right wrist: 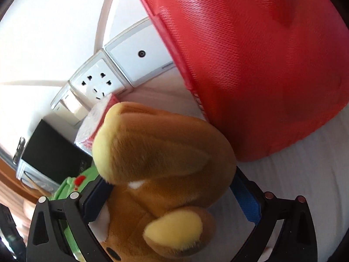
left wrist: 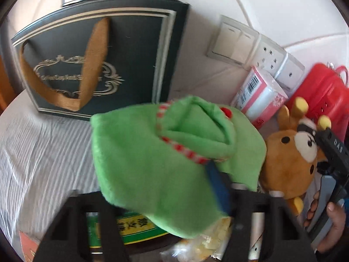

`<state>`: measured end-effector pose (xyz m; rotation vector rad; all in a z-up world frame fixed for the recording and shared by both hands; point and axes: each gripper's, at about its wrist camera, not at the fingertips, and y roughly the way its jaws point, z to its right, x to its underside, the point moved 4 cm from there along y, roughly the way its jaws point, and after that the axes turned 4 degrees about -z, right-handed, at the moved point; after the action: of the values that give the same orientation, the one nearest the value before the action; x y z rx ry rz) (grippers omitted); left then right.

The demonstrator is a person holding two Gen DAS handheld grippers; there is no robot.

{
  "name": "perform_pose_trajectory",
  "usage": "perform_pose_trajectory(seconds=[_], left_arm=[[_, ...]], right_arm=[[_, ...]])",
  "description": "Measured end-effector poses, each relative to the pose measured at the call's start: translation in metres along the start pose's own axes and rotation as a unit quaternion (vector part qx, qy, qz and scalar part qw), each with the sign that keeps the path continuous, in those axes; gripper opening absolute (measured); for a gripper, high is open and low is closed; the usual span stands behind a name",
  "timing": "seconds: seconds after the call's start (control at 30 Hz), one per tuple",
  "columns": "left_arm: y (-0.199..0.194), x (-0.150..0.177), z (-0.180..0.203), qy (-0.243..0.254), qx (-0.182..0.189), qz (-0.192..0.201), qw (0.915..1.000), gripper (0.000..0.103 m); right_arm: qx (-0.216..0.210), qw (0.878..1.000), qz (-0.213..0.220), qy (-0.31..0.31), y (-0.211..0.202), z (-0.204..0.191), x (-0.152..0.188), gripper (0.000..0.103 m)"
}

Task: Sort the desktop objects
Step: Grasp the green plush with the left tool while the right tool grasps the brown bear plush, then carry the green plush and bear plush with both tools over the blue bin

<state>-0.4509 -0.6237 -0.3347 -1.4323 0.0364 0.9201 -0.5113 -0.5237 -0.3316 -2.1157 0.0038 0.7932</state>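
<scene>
A dark gift bag [left wrist: 98,54] stands at the left on the striped surface [left wrist: 43,152]. The left tongs [left wrist: 185,196] pinch a green plush [left wrist: 152,152]. Beside it, the right tongs [right wrist: 172,198] clamp a brown bear [right wrist: 165,152] near a red case [right wrist: 261,65].

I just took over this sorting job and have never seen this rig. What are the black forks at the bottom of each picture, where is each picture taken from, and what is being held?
There is no robot arm: a person carries a two-finger gripper in each hand, with a fisheye camera looking along its fingers.

In the left wrist view, the left gripper is closed on a green plush cloth.

In the right wrist view, the right gripper holds a brown plush bear.

On the striped cloth stand a dark green gift bag, a pink tissue pack and a red bag, below wall sockets.
</scene>
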Motion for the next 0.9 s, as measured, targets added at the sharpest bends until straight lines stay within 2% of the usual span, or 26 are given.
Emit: perform_pose_trajectory(seconds=[0.03,0.07,0.13,0.2,0.4,0.57,0.9], left_arm=[[-0.001,0.002,0.003,0.0,0.011,-0.001,0.9999,0.025],[-0.003,0.003,0.005,0.0,0.014,0.004,0.9999,0.023],[-0.016,0.008,0.011,0.012,0.0,0.026,0.9996,0.017],[-0.026,0.011,0.015,0.025,-0.007,0.043,0.9988,0.015],[-0.07,0.028,0.039,0.091,-0.021,0.088,0.9917,0.013],[-0.114,0.038,0.058,0.135,-0.008,0.118,0.9838,0.012],[-0.207,0.057,0.101,0.198,0.016,0.167,0.9659,0.012]], right_arm=[[-0.008,1.0,-0.001,-0.013,0.0,-0.004,0.0,0.095],[-0.006,0.999,-0.002,-0.042,-0.003,-0.011,0.0,0.08],[0.018,0.994,0.014,-0.103,-0.015,-0.026,0.001,0.077],[0.017,0.99,0.016,-0.137,-0.026,-0.037,0.005,0.074],[-0.013,0.985,0.022,-0.17,-0.063,-0.043,0.016,0.071],[-0.022,0.983,0.042,-0.179,-0.097,-0.036,0.017,0.071],[-0.039,0.977,0.099,-0.187,-0.23,-0.032,0.035,0.071]])
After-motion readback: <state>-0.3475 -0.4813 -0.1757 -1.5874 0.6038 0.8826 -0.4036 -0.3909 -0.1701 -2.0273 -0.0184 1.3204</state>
